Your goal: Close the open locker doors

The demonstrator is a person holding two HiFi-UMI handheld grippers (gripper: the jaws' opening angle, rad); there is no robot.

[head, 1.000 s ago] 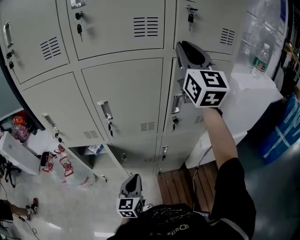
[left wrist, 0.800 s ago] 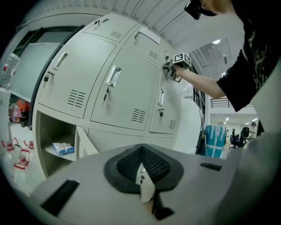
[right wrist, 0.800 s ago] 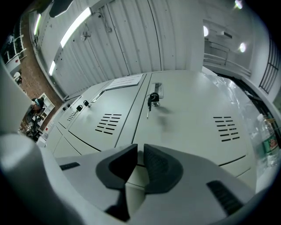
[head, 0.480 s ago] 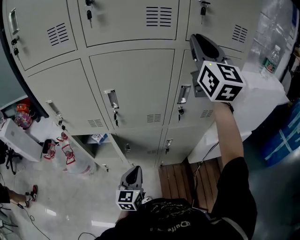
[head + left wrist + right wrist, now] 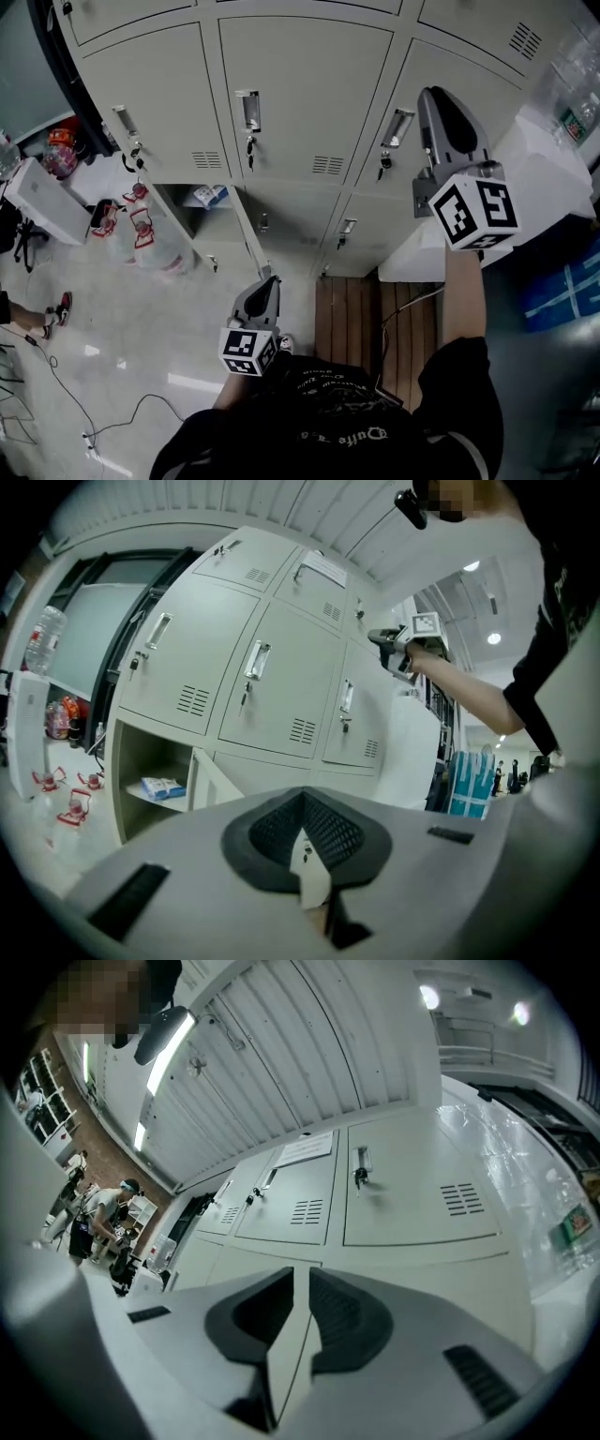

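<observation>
Beige lockers fill the head view. In the bottom row one compartment (image 5: 208, 217) stands open with a blue-and-white packet (image 5: 212, 195) on its shelf. Its door (image 5: 246, 234) is swung out edge-on toward me. My left gripper (image 5: 270, 281) is low, just short of that door's free edge, jaws shut and empty. In the left gripper view the open compartment (image 5: 150, 771) and its door (image 5: 217, 785) lie ahead to the left. My right gripper (image 5: 434, 94) is held up before the closed right-hand column. Its jaws have just been closing a little and stand open by a narrow slit, nothing between them.
A white counter (image 5: 553, 178) with a bottle (image 5: 573, 122) adjoins the lockers on the right, a blue bag (image 5: 567, 272) below it. A wooden pallet (image 5: 352, 319) lies at the lockers' foot. Bags (image 5: 141, 234), a white box (image 5: 42, 202) and a cable (image 5: 122, 412) clutter the floor at left.
The right gripper has come down and back from the middle-row right door. The left gripper has edged toward the open bottom door. The head view has tilted downward.
</observation>
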